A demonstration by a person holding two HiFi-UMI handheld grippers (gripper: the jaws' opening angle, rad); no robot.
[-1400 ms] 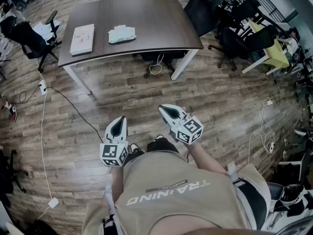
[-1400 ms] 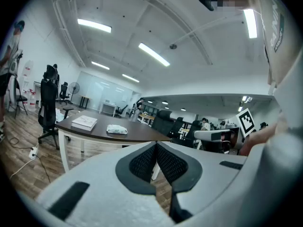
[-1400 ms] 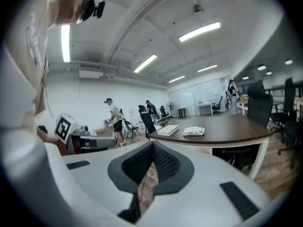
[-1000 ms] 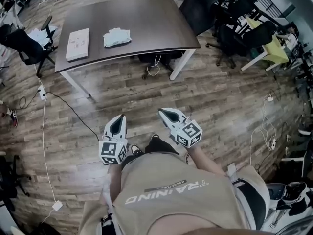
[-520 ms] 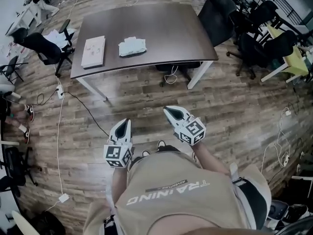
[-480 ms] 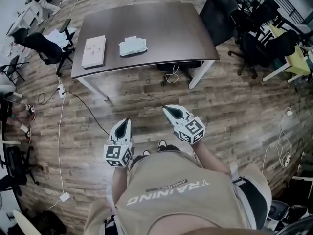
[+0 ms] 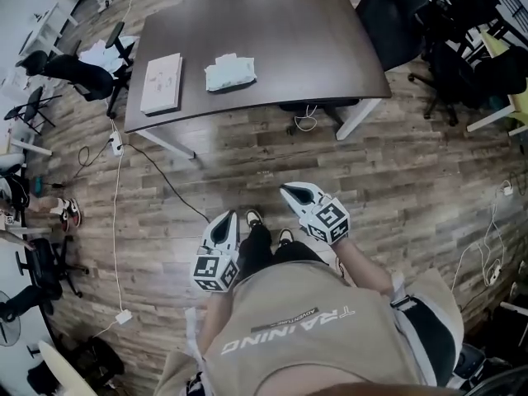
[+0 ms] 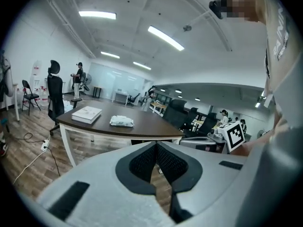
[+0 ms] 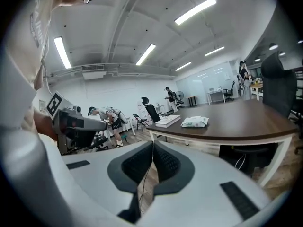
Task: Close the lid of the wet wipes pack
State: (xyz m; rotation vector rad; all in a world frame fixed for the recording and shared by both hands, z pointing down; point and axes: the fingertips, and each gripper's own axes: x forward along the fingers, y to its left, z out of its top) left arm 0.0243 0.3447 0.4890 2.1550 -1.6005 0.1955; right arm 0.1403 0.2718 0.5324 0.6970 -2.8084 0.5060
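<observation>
- Head view: the wet wipes pack [image 7: 230, 72] lies on the dark desk [image 7: 313, 40] in the upper middle of the frame, near a white book [image 7: 162, 82].
- Left tongs [image 7: 224, 219] and right tongs [image 7: 290, 191] hang at lower centre over the wooden floor [image 7: 412, 172], well apart from the desk.
- Both tongs are pressed together, with nothing between them.

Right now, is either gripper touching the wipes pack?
Apart. The head view shows the wipes pack lying on the table, while the left gripper and right gripper are over the floor, short of the table.
</observation>
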